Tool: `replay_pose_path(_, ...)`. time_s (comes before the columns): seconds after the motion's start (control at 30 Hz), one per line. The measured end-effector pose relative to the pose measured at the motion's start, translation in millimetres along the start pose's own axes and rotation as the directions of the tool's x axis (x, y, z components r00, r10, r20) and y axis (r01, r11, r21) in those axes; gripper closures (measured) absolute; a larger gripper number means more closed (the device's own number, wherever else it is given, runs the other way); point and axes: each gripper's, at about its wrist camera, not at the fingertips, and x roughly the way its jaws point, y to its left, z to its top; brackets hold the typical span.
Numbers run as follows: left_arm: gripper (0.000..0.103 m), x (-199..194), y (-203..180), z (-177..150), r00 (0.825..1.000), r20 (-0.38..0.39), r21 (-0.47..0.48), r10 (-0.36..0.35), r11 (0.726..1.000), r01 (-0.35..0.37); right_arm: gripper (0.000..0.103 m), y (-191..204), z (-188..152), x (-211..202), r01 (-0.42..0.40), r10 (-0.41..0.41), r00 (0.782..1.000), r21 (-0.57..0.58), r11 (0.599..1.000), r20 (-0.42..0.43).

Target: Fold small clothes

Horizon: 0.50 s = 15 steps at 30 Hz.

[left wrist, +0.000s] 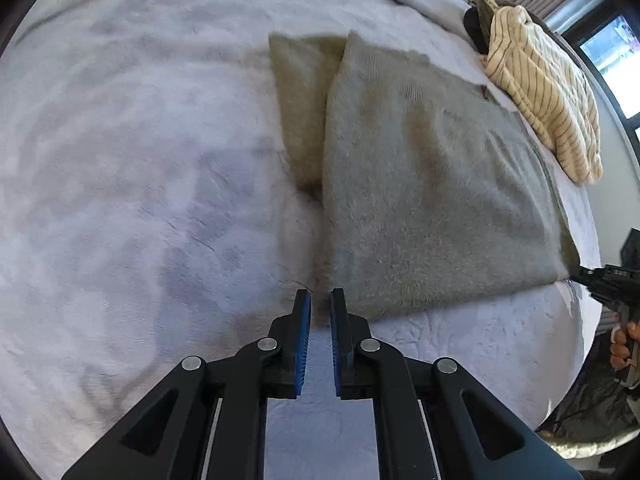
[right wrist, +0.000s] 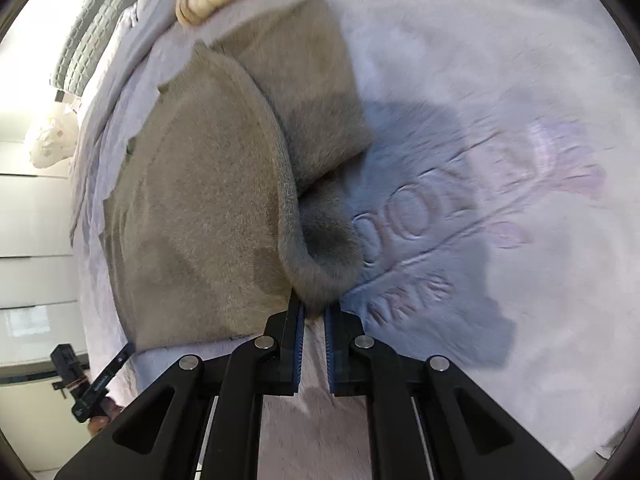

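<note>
Nearest in the right wrist view, the right gripper (right wrist: 314,312) has its jaws closed on a lifted corner of the grey sweater (right wrist: 200,208). The left gripper (left wrist: 320,304) hovers at the near left edge of the garment, jaws slightly apart and holding nothing. I judge the fold as begun, not finished: one sleeve (left wrist: 304,104) still sticks out. The sweater is fuzzy and thick, lying on the pale bed cover (left wrist: 120,160), near a striped garment (left wrist: 540,92).
</note>
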Motion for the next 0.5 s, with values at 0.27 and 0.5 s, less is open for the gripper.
replay_pose_path(0.27,0.093,1.1,-19.1,63.4,0.993,0.117,-0.002,-0.012,1.0,0.012,0.091,62.0,28.4,-18.5,0.053,-0.025,0.989,-0.194,0.98,0.143)
replay_pose_path(0.5,0.093,62.5,-28.3,78.2,0.992,0.055,0.034,0.118,0.992,-0.12,0.093,62.8,47.8,47.2,0.124,-0.119,0.992,-0.192,0.974,0.034)
